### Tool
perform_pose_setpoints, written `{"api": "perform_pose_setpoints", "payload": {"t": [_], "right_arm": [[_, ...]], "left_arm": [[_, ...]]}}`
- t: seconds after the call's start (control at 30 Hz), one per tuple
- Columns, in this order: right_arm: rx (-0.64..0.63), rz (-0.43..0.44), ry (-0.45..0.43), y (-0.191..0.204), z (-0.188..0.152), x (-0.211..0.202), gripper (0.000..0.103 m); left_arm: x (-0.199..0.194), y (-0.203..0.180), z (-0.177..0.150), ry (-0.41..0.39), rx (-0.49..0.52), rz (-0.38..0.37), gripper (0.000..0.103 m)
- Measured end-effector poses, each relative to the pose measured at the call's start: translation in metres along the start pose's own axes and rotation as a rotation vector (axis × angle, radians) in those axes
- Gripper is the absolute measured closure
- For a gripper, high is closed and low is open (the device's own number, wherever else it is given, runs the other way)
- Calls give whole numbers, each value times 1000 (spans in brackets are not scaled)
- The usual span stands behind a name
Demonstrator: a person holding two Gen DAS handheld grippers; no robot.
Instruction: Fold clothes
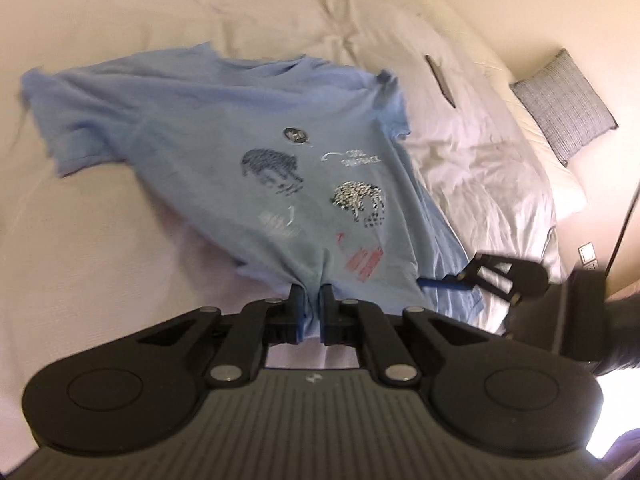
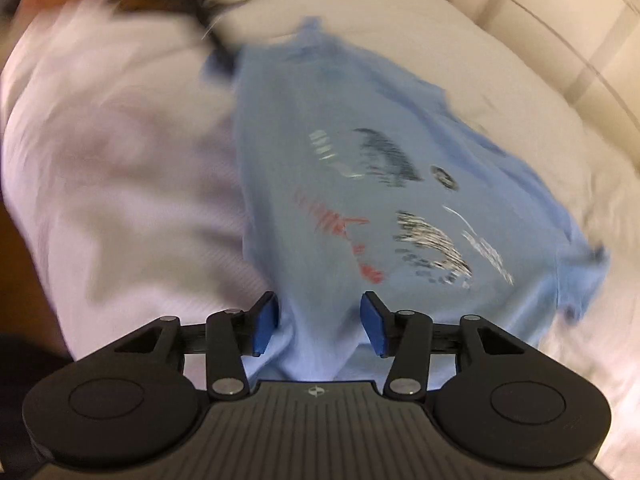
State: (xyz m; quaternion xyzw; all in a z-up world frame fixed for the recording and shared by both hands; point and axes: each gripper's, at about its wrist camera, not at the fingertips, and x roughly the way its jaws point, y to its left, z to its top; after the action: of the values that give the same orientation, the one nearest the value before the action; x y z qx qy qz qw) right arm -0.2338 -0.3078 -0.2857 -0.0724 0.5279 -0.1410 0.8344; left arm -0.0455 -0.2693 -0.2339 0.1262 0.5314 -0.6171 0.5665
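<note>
Left fingers (image 1: 298, 308) clamp the hem of the blue printed T-shirt (image 1: 224, 128); right fingers (image 2: 374, 328) stand apart around its hem, shirt spread toward twelve o'clock on the bed (image 1: 100, 240).

Each camera sits just behind its own gripper and looks steeply down along the fingers, close above the bed (image 1: 100, 240). Both views share the light blue T-shirt (image 1: 248, 128), seen from its hem end; the right view is motion-blurred.
</note>
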Motion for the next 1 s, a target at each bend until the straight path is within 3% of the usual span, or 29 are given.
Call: {"api": "perform_pose_setpoints", "payload": {"t": [0.1,0.17,0.23,0.27,0.37,0.47,0.5,0.53,0.6,0.8,0.87,0.97,1.0], "right_arm": [[-165,-29,29,34,-12,10,49],[-230,-50,40,45,-21,14,59],[-193,-56,50,39,-28,13,91],[-160,-59,56,34,-30,11,98],[-108,-44,70,13,-34,-7,99],[-101,-53,73,-4,-40,-27,99],[-89,-58,82,-9,-41,-31,99],[-68,-61,90,-13,-43,-32,99],[-4,-56,105,-22,-45,-34,98],[81,-44,108,-21,-37,-26,98],[86,-49,104,-19,-37,-27,98],[88,-56,100,-16,-39,-26,97],[85,-57,101,-18,-40,-25,97]], "left_arm": [[-10,9,0,55,-55,8,100],[-16,17,0,66,-93,3,100],[-19,25,1,68,-133,-21,100],[-21,28,1,70,-135,-20,100],[-21,33,0,106,-126,-14,101],[-16,26,-11,121,-29,32,97],[-15,24,-15,126,3,48,87],[-10,22,-21,127,22,65,67],[3,20,-35,133,33,67,49],[49,20,-71,130,-3,-13,49],[58,16,-77,90,-8,-42,53],[64,19,-78,-2,-106,-206,88],[66,18,-77,1,-117,-250,102]]}}
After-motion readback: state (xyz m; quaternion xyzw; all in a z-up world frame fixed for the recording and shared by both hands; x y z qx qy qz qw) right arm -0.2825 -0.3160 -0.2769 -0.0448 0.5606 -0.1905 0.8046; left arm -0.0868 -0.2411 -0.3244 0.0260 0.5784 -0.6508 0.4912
